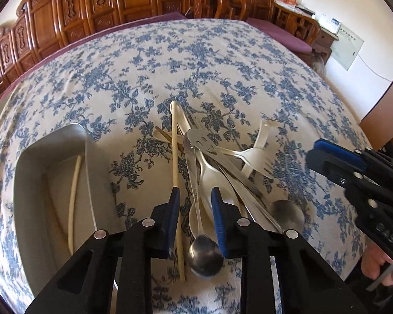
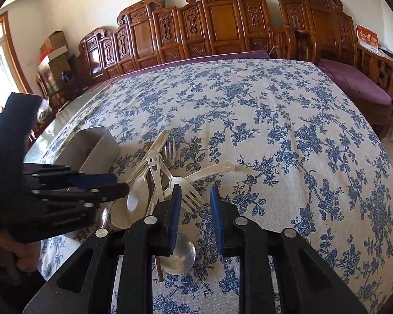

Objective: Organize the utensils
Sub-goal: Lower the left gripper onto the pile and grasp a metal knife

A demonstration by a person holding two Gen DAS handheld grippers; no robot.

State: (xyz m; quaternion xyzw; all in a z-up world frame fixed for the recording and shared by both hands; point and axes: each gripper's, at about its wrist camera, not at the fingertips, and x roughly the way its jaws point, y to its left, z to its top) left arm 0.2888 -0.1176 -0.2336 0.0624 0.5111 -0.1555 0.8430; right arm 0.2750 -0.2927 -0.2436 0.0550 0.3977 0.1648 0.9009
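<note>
Down over a jumbled pile of utensils [image 1: 209, 162] on the desk's white cloth with blue flower print [image 1: 222, 60], the left hand-held gripper [image 1: 195, 196] pointed steeply, its blue-padded jaws a little apart. Between them ran a cream-coloured chopstick [image 1: 175, 157] and the handle of a steel spoon with a round bowl [image 1: 205, 256]; the chopstick lay just beside the left pad, but whether either pad pressed on anything could not be told. The pile also held a steel handle with a cut-out smiling face [image 2: 153, 161], a cream plastic fork [image 2: 188, 183], a steel fork [image 2: 167, 149] and a cream plastic spoon [image 2: 133, 201], all crossing one another. To the left of the pile stood a grey rectangular metal tray [image 1: 52, 151], and one more cream chopstick [image 1: 73, 198] lay inside it along its length. The right hand-held gripper [image 2: 195, 196] hovered at the near right edge of the pile, jaws slightly apart with only cloth showing between the pads; a large round steel spoon bowl [image 2: 179, 256] lay just under its left finger. A hand [image 2: 5, 251] gripped the left tool's handle.
</note>
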